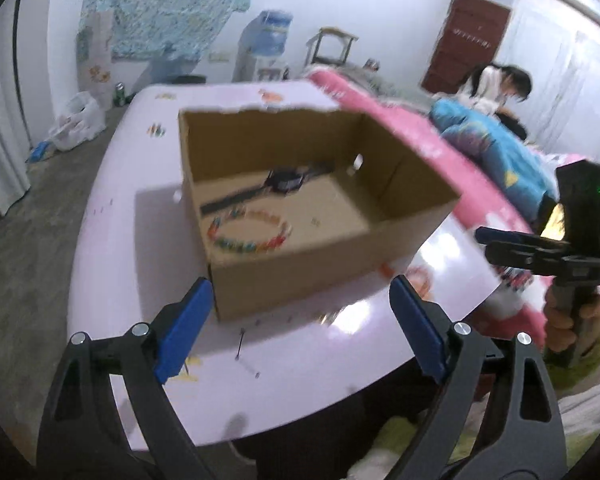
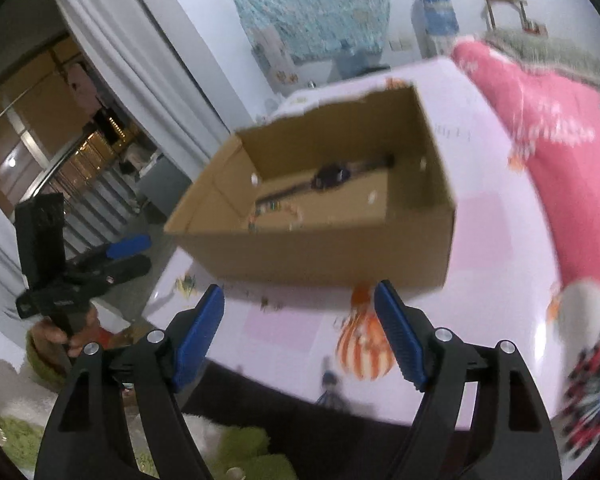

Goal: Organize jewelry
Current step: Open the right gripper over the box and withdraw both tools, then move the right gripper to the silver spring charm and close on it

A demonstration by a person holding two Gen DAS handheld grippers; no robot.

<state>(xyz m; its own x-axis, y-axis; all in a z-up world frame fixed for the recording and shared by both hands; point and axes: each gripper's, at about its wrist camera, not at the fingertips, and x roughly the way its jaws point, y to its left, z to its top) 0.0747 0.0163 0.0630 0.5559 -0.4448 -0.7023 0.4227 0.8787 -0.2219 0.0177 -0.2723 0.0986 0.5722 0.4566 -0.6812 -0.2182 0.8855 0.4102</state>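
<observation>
Blue pads frame both of my views: the left gripper (image 1: pixel 300 320) is spread wide with nothing between its fingers, and the right gripper (image 2: pixel 300 332) is spread and empty too, both hanging short of the near wall of the cardboard box (image 1: pixel 320 276). Just beyond the tips lies the pale, glossy table (image 1: pixel 300 380), printed with small cartoon figures; I see no loose piece of jewelry on it, though motion blur smears the surface. Past that, the box stands open-topped, and on its floor rests a bracelet (image 1: pixel 249 232) of many-coloured beads, with a dark watch (image 1: pixel 286 179) laid out straight behind it, nearer the far wall. So the jewelry appears already gathered in the box, and I judge the job to be near its end. If I go on, I would keep both grippers clear of the near rim, since the box looks light and a nudge would slide it, and I would let the picture settle before reaching for anything. Farther off, a pink quilt (image 1: pixel 400 120) lies along the bed beside the table, and someone sits there.
</observation>
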